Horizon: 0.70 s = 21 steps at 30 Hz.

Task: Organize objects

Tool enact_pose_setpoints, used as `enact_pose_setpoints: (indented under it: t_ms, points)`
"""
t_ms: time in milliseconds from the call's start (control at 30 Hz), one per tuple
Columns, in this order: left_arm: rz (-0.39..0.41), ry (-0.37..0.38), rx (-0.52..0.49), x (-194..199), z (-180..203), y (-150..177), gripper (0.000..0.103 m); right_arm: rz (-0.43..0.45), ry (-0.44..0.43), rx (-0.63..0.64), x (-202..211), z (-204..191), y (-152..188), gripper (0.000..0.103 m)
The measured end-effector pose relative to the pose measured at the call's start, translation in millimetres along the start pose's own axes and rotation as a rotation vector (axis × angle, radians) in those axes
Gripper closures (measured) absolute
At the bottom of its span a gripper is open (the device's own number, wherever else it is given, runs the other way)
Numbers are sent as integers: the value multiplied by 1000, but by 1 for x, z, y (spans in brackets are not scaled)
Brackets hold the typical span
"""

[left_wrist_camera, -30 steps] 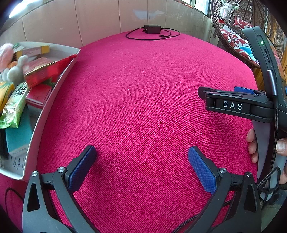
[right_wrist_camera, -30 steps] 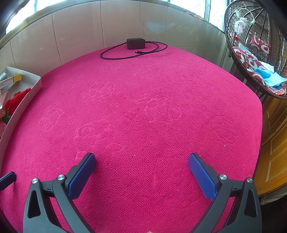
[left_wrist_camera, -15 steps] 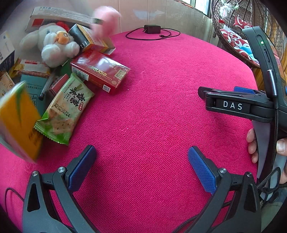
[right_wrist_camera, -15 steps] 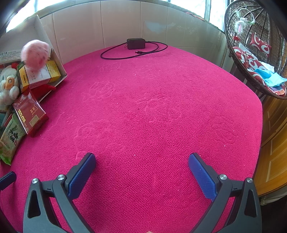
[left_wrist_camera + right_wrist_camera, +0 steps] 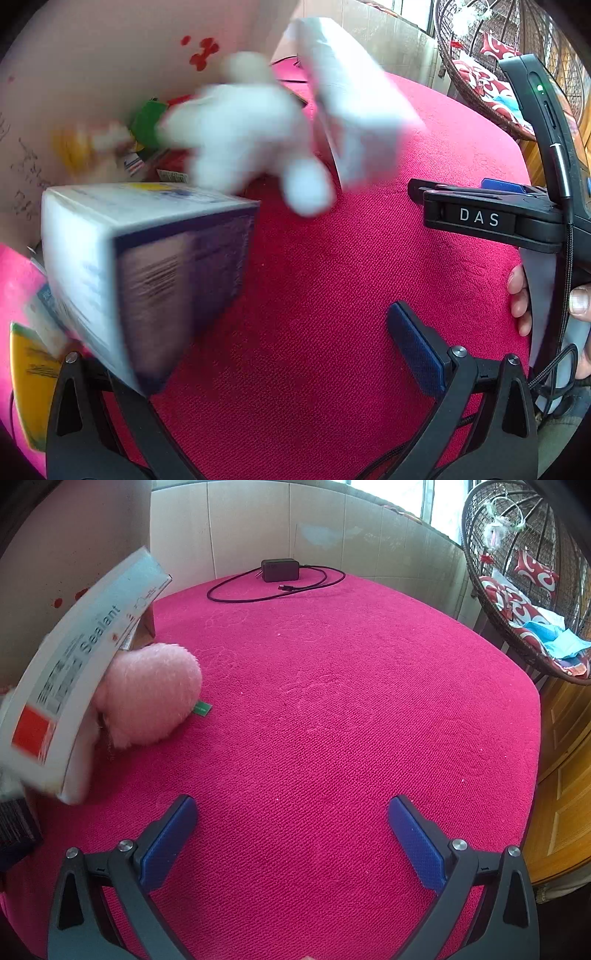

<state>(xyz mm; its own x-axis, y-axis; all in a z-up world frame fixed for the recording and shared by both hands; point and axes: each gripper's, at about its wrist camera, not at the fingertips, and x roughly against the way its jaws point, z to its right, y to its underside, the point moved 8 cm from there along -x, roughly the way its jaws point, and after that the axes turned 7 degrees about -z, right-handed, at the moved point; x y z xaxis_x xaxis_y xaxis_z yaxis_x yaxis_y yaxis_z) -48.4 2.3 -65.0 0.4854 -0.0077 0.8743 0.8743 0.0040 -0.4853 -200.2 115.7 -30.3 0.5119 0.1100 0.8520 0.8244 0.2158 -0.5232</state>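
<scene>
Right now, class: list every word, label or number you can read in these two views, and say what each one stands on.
"DAS": on the black body of the right claw, seen from the left wrist view.
"Sealant": on the long white box, right wrist view; its other print is too blurred to read.
Blurred white and purple box: barcode and print unreadable.
Green tag beside the pink plush: too small.

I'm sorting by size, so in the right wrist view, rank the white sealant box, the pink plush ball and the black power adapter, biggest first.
As they look in that view:
1. White sealant box, though it is nearest the camera and blurred, so its lead is unsure.
2. Pink plush ball.
3. Black power adapter, smallest, but also farthest away.
</scene>
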Motion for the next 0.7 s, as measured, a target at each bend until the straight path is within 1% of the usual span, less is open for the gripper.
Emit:
enact_pose_setpoints:
  t_ms: [700]
  points:
    - [0,0,0,-2,1,1,0,1,-1,-1,1,2,2,0]
